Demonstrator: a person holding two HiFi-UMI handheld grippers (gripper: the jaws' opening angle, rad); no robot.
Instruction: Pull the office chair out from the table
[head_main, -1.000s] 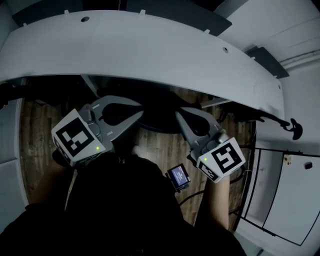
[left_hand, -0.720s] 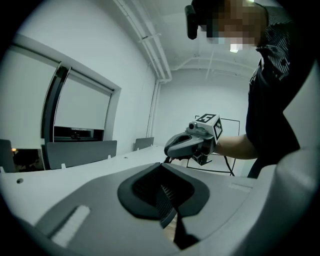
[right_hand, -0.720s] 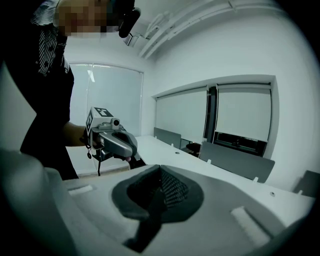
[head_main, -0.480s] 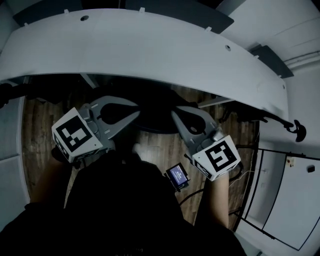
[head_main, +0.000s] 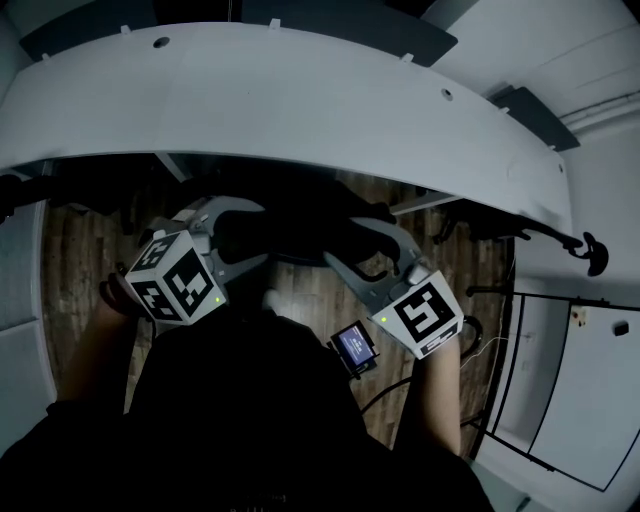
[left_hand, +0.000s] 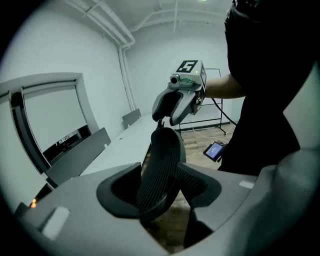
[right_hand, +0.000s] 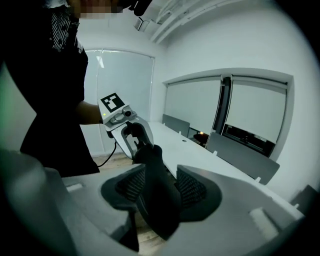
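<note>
Reaching toward the table, you have the left gripper and right gripper each straddling the top of the office chair, which sits tucked against the table's near edge. Both sets of jaws have just been opening and stand released, with the backrest rim between them and not clamped.

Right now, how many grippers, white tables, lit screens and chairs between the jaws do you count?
Office chair between the jaws: 1
Grippers: 2, left gripper and right gripper, jaws of both just opening, apart around the chair's back
White table: 1
Lit screen: 1
Total: 5
</note>
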